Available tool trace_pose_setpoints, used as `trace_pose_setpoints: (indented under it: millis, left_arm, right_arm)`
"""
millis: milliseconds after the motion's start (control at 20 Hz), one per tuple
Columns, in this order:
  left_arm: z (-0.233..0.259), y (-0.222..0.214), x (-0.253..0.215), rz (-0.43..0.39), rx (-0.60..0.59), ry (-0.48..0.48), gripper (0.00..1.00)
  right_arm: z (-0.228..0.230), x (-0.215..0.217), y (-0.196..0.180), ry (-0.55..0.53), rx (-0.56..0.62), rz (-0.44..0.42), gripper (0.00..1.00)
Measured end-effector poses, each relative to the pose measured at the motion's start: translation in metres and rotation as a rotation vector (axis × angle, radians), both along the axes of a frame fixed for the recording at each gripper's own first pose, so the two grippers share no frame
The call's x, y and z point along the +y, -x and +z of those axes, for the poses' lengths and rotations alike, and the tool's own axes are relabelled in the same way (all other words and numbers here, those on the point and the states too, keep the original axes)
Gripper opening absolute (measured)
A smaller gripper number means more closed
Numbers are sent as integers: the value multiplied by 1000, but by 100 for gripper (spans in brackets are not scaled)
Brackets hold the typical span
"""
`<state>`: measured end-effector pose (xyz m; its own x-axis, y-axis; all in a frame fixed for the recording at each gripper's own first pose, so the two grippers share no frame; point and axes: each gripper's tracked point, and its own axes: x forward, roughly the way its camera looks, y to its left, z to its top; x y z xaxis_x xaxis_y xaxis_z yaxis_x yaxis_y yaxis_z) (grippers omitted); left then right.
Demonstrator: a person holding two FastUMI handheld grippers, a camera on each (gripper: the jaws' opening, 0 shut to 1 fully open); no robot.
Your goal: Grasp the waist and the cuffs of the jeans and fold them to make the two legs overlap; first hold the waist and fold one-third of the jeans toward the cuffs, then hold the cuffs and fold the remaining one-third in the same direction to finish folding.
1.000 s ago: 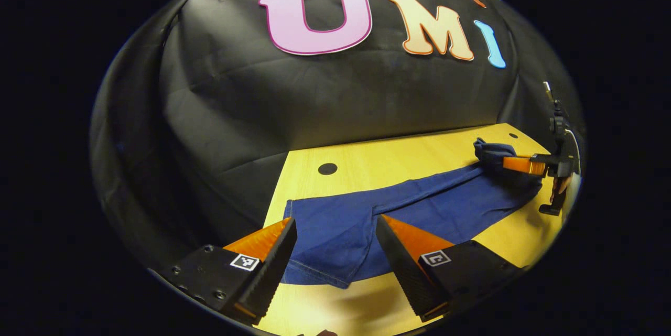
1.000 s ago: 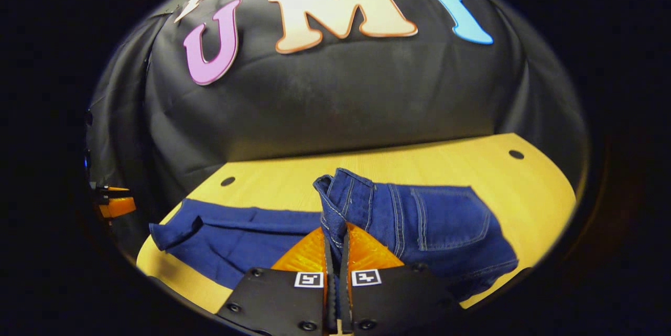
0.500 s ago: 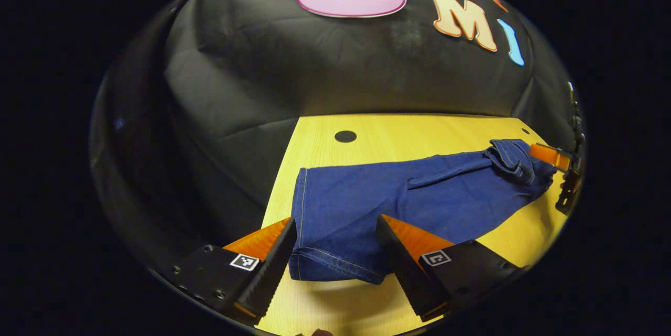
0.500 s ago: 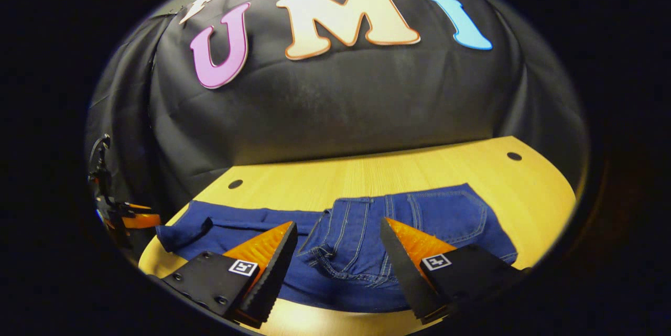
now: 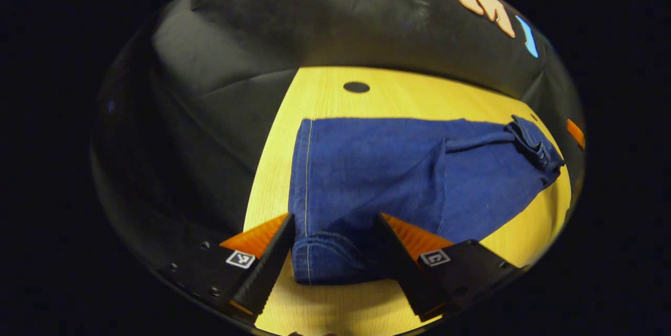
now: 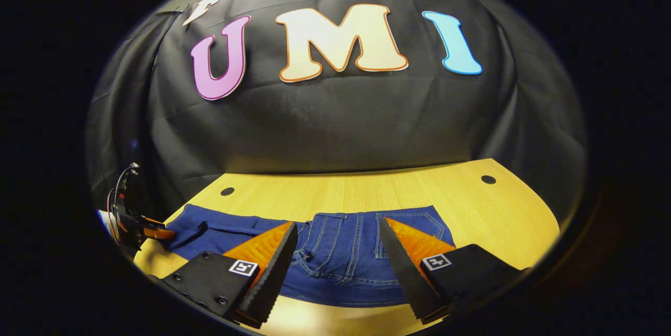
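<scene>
Blue jeans [image 5: 393,168] lie lengthwise on the yellow wooden table [image 5: 398,95]. In the left gripper view the cuff end [image 5: 325,262] lies between the spread fingers of my left gripper [image 5: 333,216], which is open just above the table. The waist [image 5: 534,142] sits bunched at the far right. In the right gripper view the waist with its back pocket [image 6: 341,257] rests flat on the table [image 6: 367,189] under my right gripper [image 6: 337,222], which is open and holds nothing. The left gripper [image 6: 141,228] shows far left by the cuffs.
Black cloth walls close off the back and the sides of the table. Round dark holes [image 5: 356,87] [image 6: 488,179] mark the tabletop near its far corners. Bare wood lies beyond the jeans [image 6: 335,194] and along the near edge [image 5: 341,310].
My right gripper opened and let the waist drop flat onto the table, then pulled back. My left gripper tilted down and closed in until the cuff lay between its open fingers.
</scene>
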<state>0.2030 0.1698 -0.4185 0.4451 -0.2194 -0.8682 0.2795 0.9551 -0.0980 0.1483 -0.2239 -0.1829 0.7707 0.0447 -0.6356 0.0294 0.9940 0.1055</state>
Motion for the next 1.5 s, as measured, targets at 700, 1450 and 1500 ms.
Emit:
trace_pose_setpoints:
  millis: [700, 1450, 1500]
  left_arm:
    - [29, 1, -36, 80, 52, 22, 0]
    - [191, -25, -223, 57, -140, 315, 0]
    - [193, -29, -240, 49, -149, 330, 0]
  right_arm:
    - [32, -19, 1, -8, -71, 62, 98]
    - [94, -113, 1, -15, -145, 74, 97]
    - [95, -121, 4, -11, -146, 72, 98]
